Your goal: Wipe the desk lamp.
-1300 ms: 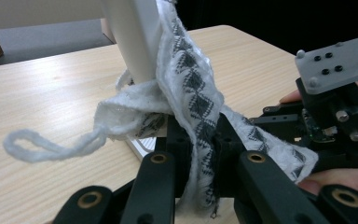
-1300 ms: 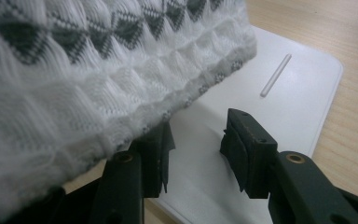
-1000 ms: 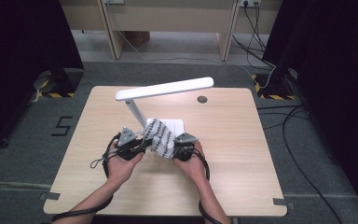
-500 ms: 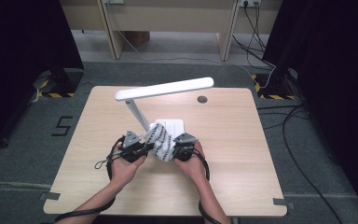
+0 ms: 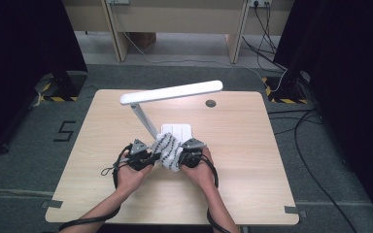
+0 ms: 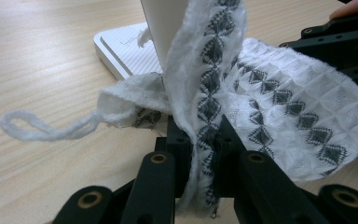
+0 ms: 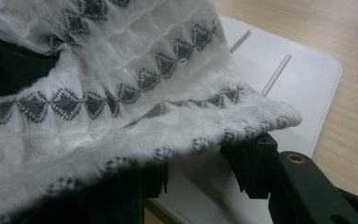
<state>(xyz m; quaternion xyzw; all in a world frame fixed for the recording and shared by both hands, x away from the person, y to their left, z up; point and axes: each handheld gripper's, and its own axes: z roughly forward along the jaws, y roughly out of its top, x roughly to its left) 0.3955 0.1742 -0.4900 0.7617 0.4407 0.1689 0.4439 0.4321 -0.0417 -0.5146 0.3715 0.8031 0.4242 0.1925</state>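
Both ends of the patterned cloth [image 5: 167, 151] are held just before the lamp base [image 5: 177, 130]; it is pinched by the left gripper [image 5: 148, 158], now lowered slightly since earlier, while the right gripper [image 5: 184, 158] is seen half-spread beneath its edge.

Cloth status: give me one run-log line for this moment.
patterned cloth above lamp base | left gripper shut on cloth | right gripper under cloth edge, grip unclear
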